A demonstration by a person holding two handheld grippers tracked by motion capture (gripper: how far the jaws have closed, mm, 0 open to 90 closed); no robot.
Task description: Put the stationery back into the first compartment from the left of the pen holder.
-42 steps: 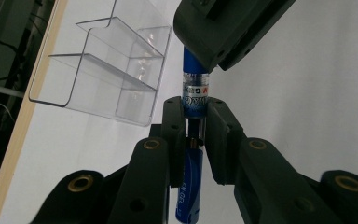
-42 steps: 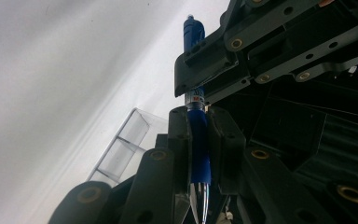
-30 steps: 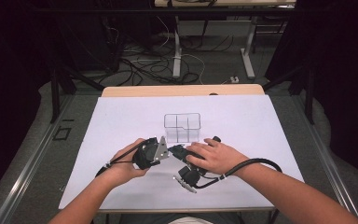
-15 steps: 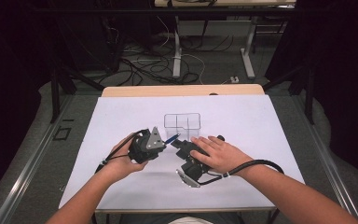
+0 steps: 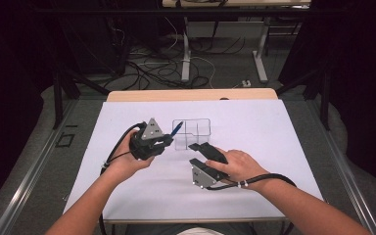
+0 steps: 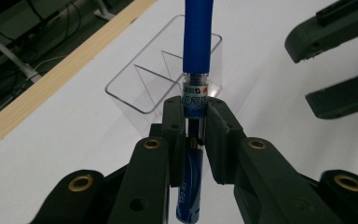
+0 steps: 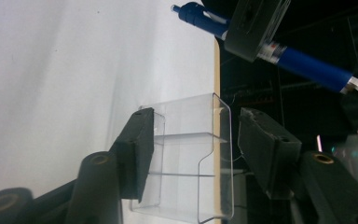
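A blue pen (image 5: 176,129) is clamped in my left gripper (image 5: 168,140), which is shut on it and held a little above the white table. The pen (image 6: 198,42) points at a clear plastic holder (image 6: 168,79) with several compartments. My right gripper (image 5: 198,154) lies low on the table just right of it, near the holder (image 5: 192,133). Its jaws have just been opening and stand apart with nothing pressed between them. In the right gripper view the clear holder (image 7: 191,158) stands just past my right gripper (image 7: 196,135), and the pen (image 7: 307,65) crosses the top.
A white sheet (image 5: 274,132) covers the table, with a wooden strip (image 5: 191,94) along the far edge. Cables and table legs (image 5: 186,54) lie on the dark floor beyond. Each gripper trails a black cable (image 5: 269,178).
The two grippers were close together. My left gripper has risen and drawn away to the left with the pen. The right jaws have opened; the right hand has stayed in place.
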